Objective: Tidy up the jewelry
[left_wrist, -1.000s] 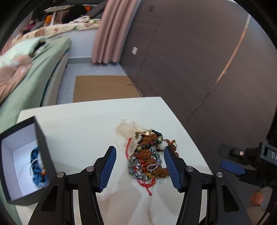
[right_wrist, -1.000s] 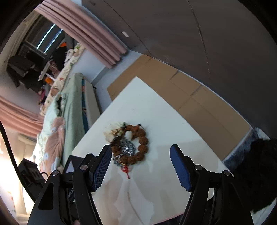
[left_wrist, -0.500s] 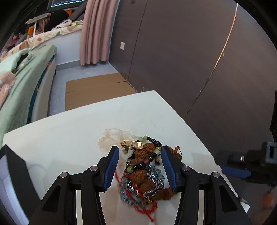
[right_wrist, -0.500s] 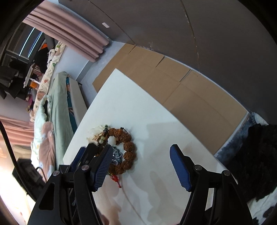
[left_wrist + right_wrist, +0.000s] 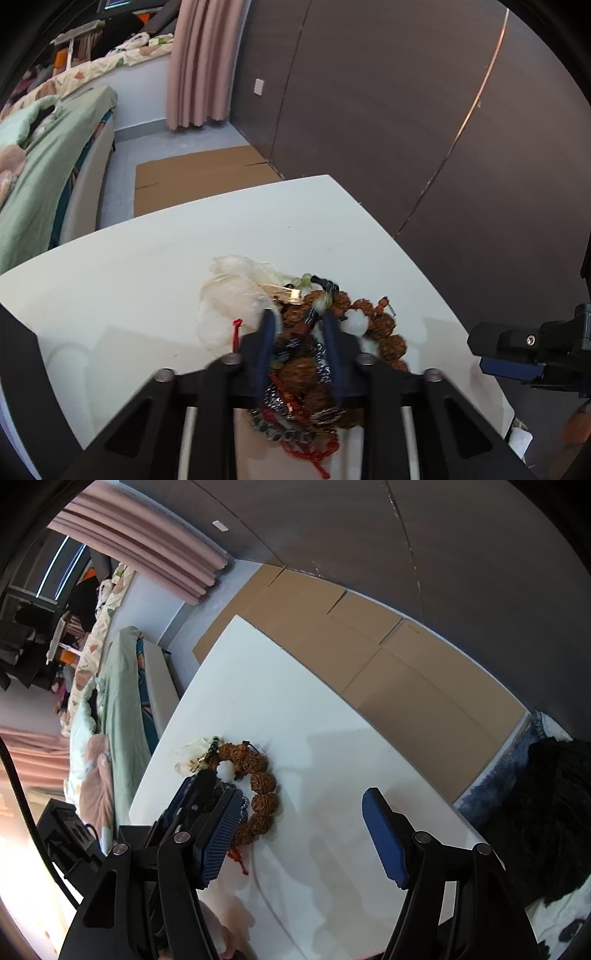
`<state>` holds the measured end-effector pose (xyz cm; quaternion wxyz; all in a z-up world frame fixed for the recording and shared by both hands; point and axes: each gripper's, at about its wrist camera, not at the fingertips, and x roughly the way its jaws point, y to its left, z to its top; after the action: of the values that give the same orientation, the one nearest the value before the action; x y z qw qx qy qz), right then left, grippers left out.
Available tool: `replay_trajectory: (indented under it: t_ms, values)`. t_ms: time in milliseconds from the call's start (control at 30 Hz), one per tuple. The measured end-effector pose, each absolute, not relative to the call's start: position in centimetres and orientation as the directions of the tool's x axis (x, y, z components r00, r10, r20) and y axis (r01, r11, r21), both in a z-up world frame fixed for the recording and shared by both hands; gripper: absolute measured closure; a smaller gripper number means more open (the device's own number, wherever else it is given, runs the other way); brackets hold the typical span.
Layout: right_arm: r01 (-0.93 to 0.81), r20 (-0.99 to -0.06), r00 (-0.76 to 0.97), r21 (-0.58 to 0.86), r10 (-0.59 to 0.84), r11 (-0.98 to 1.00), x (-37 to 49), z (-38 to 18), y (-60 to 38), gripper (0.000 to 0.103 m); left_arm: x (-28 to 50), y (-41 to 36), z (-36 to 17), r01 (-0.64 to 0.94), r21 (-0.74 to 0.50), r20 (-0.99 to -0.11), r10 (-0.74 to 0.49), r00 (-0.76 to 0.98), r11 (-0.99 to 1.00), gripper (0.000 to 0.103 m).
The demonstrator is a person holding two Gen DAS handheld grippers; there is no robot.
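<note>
While the left gripper (image 5: 300,325) sits low in the jewelry pile (image 5: 306,373) on the white table (image 5: 147,280), its jaws have just been closing and now pinch the tangle of beads and chains between the blue pads; the brown bead bracelet (image 5: 258,786) curls just beside it, and a pale pouch (image 5: 236,295) lies at the pile's far edge. Hovering over bare tabletop near the pile, the right gripper (image 5: 303,834) has its jaws wide apart, holding nothing.
</note>
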<state>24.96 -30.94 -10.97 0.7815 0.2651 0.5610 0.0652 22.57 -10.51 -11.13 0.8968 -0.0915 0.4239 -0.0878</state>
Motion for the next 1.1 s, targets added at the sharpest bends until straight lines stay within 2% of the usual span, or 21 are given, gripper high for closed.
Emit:
replay_trajectory:
  t_ms: [300, 667, 900, 1000, 1100]
  values:
    - [0.163, -0.850, 0.352, 0.469, 0.392, 0.868, 25.4, -11.1, -29.4, 0.034, 21.3, -10.2, -10.0, 0.094, -0.281, -0.726, -0.276, 0.630, 0.955, 0.083]
    - [0.135, -0.890, 0.301, 0.396, 0.343, 0.908, 26.3, -12.5, -27.0, 0.035, 22.0, -8.7, -11.5, 0.063, -0.383, -0.761, -0.354, 0.543, 0.922, 0.083]
    - [0.119, -0.902, 0.305, 0.354, 0.305, 0.927, 26.4, -12.6, -26.3, 0.035, 21.9, -5.4, -13.1, -0.048, -0.632, -0.702, -0.546, 0.457, 0.773, 0.083]
    - [0.107, -0.907, 0.305, 0.334, 0.289, 0.936, 26.7, -12.6, -25.9, 0.036, 21.7, -5.1, -12.6, -0.051, -0.609, -0.714, -0.518, 0.471, 0.792, 0.083]
    - [0.090, -0.917, 0.313, 0.290, 0.249, 0.953, 26.5, -12.5, -25.2, 0.044, 21.7, -5.1, -12.3, -0.052, -0.590, -0.717, -0.493, 0.494, 0.806, 0.083]
